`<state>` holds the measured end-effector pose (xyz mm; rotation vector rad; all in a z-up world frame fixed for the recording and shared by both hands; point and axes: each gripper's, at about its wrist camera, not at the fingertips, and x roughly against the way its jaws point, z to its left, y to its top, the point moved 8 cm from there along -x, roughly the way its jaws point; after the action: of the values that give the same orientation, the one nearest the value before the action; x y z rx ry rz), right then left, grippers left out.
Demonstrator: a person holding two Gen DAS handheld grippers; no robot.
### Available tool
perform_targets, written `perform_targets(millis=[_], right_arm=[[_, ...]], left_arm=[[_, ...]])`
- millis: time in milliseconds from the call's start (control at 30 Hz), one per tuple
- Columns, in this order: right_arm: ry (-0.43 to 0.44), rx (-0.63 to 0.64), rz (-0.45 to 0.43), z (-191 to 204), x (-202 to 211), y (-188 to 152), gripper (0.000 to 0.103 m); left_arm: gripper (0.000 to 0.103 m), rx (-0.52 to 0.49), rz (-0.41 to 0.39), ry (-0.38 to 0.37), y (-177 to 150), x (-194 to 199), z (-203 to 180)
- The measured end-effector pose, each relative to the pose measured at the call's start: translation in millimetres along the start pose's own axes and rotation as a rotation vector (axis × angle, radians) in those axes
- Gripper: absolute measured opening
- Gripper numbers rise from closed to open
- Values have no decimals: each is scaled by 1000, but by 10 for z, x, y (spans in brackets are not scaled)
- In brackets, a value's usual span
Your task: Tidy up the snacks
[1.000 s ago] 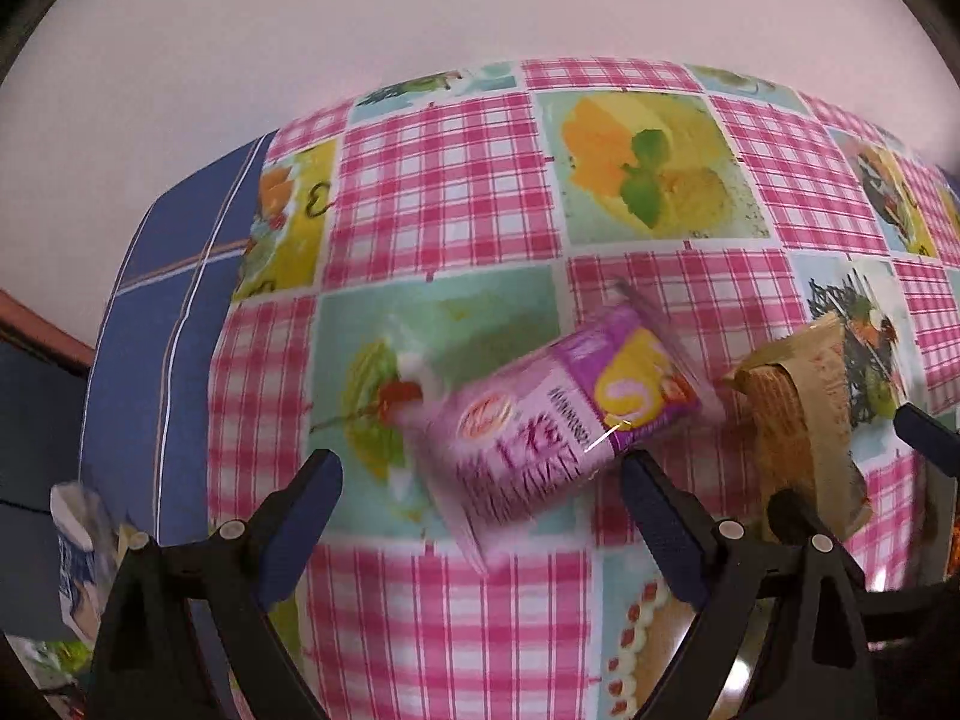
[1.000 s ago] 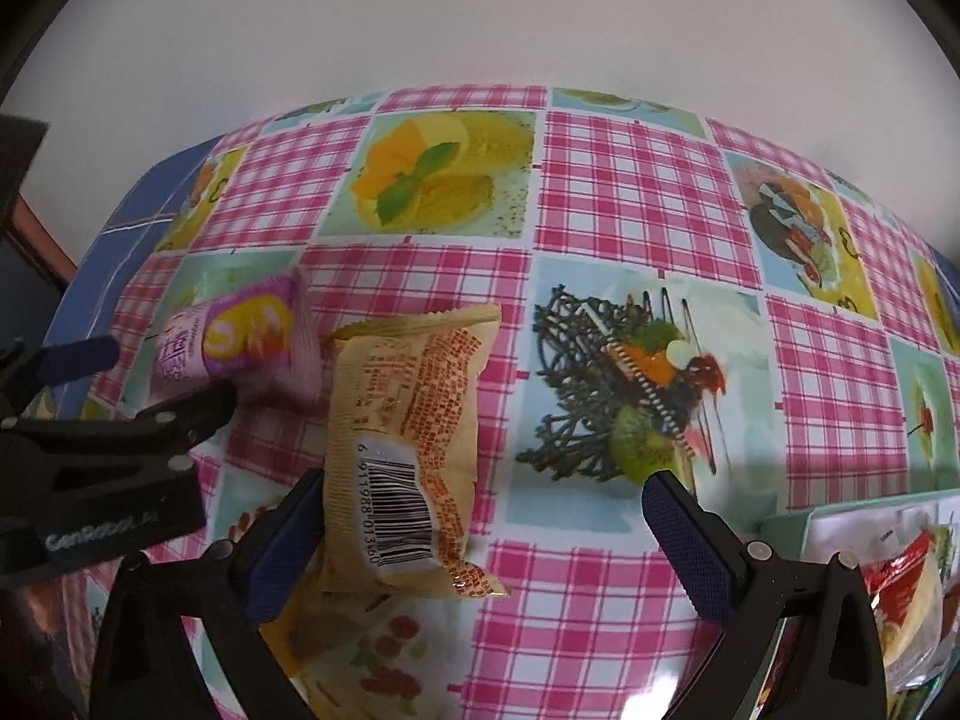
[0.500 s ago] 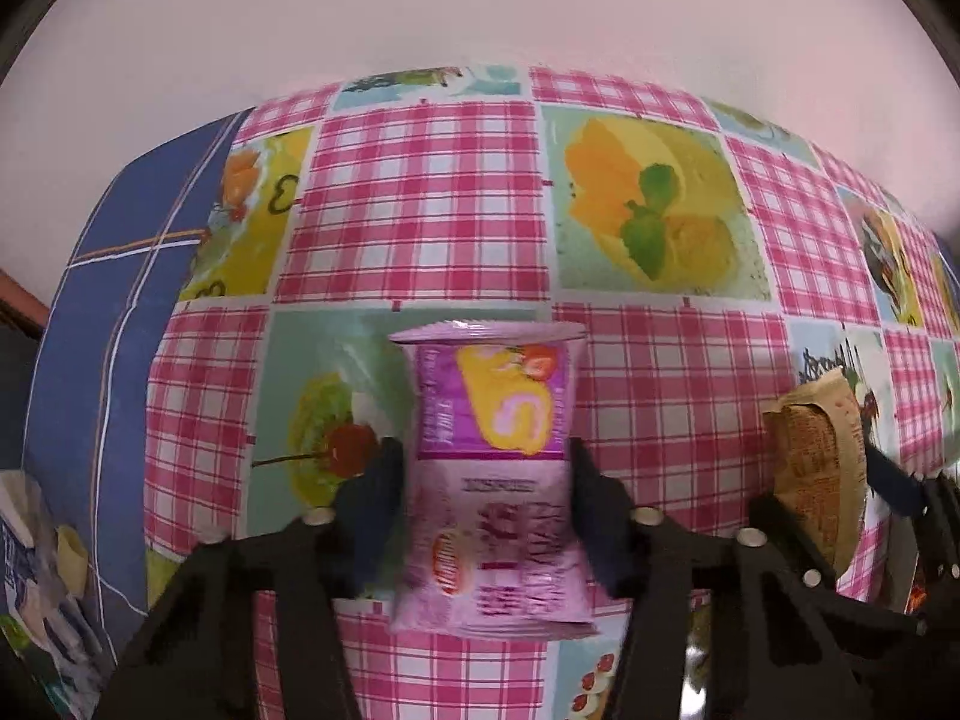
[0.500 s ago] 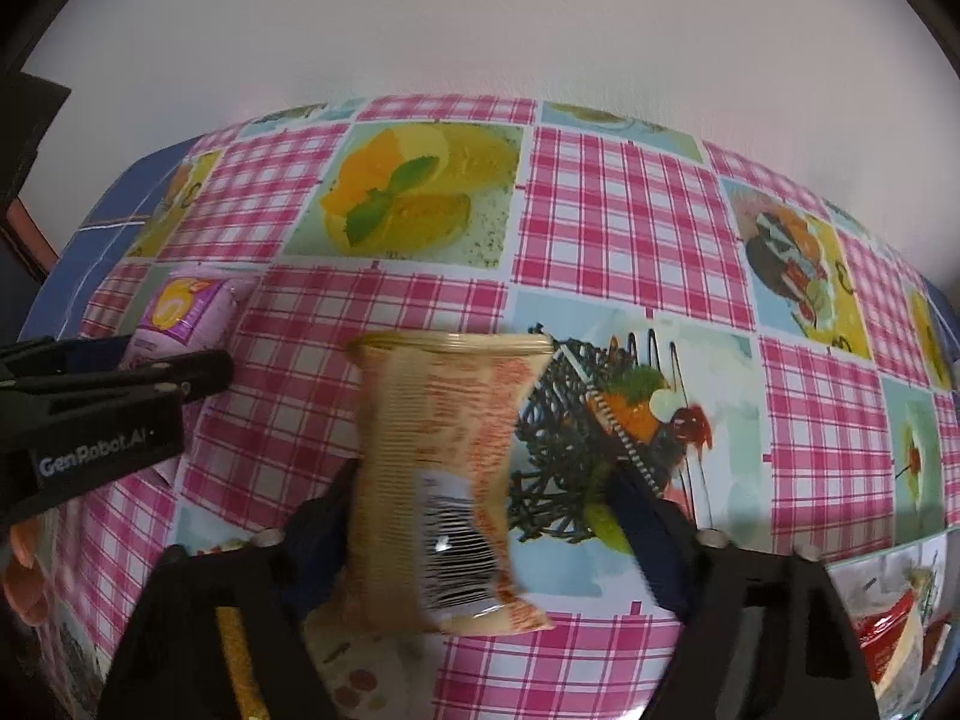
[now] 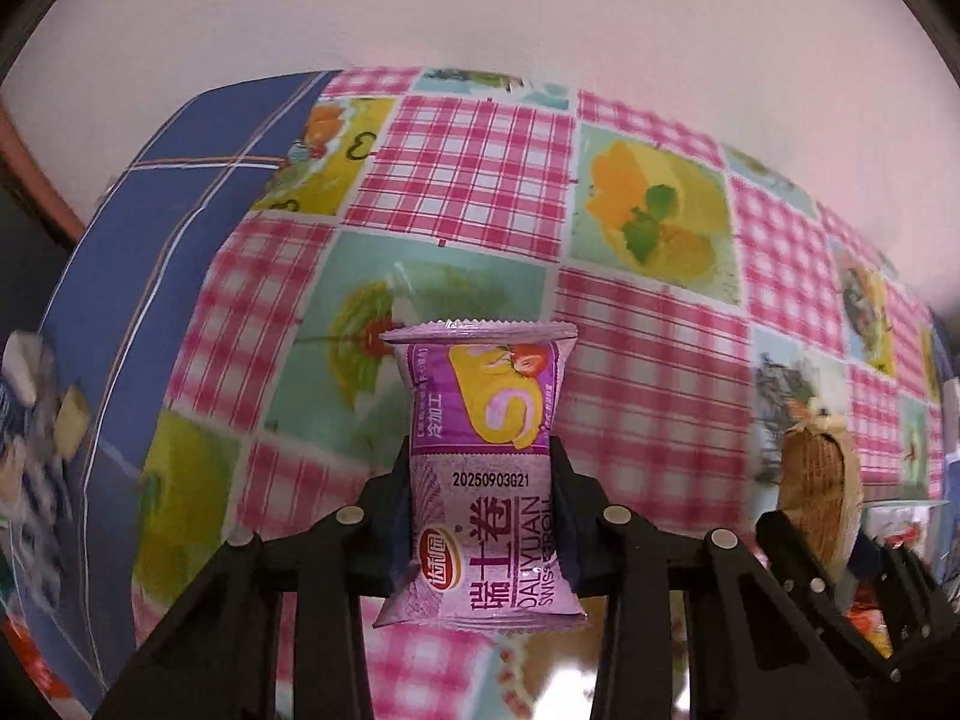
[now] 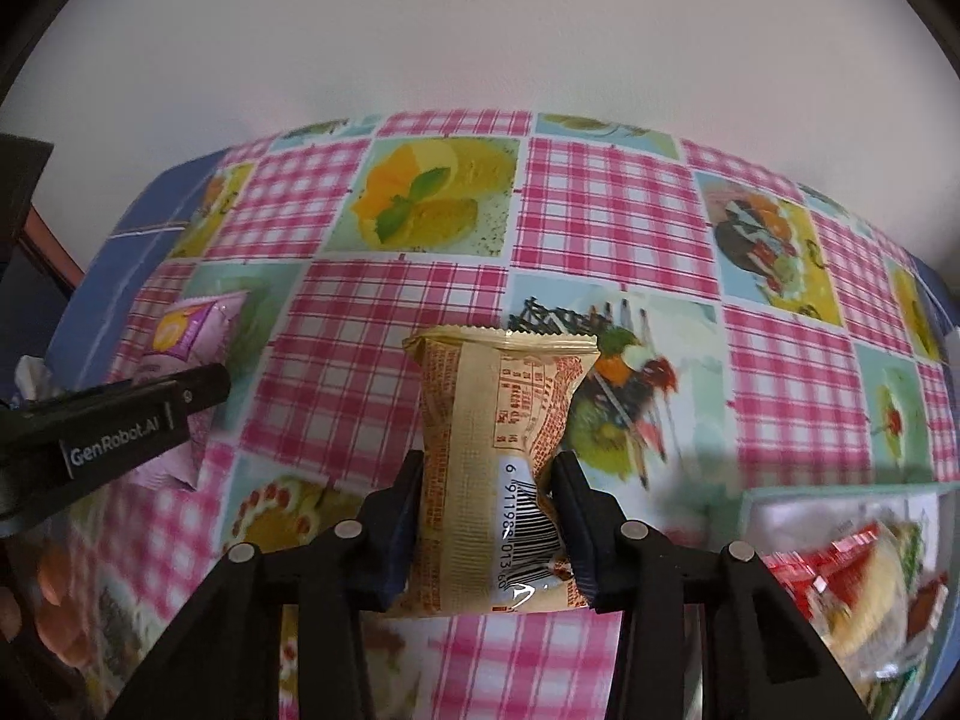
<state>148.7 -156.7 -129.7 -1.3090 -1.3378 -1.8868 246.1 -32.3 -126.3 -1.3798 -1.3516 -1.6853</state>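
Note:
A purple Swiss roll packet [image 5: 486, 396] stands upright between the jaws of my left gripper [image 5: 481, 462], which is shut on its lower half and holds it above the table. In the right wrist view that packet [image 6: 192, 324] shows at the far left behind a left finger [image 6: 198, 390]. My right gripper [image 6: 487, 471] has a yellow snack packet [image 6: 498, 408], barcode side up, between its closing jaws. The pads pinch its waist and it hangs clear of the table. In the left wrist view the yellow packet [image 5: 816, 480] appears at the right.
The table wears a pink checked cloth [image 6: 600, 210] with food pictures and a blue border [image 5: 120, 300] at its left edge. A pale tray [image 6: 840, 489] with red and yellow packets sits at the lower right. A white wall stands behind. A hand [image 6: 54, 588] shows lower left.
Both grippers went from wide open to closed on their packets and lifted them. The purple packet turned from slanted to upright in view; the yellow packet now sits pinched at its middle.

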Motion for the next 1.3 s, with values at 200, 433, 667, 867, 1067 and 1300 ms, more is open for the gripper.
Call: perform_targets(millis=[200, 433, 667, 867, 1067, 1300], right_arm=[[2, -45, -8, -142, 403, -190, 45], [3, -109, -22, -397, 788, -502, 45], [12, -160, -43, -654, 1089, -838, 45], [21, -214, -50, -865, 1233, -1057, 45], [19, -266, -62, -1109, 1344, -1244, 45], [-1, -363, -68, -1546, 1406, -1316, 45]], left_arm=[[40, 37, -42, -23, -186, 451, -209], [40, 74, -88, -66, -501, 846, -459], [40, 72, -93, -105, -938, 1001, -777], [40, 41, -102, -122, -1188, 1147, -1026], [40, -10, -98, -145, -1394, 1156, -1320], [40, -108, -73, -178, -1516, 1036, -1702]])
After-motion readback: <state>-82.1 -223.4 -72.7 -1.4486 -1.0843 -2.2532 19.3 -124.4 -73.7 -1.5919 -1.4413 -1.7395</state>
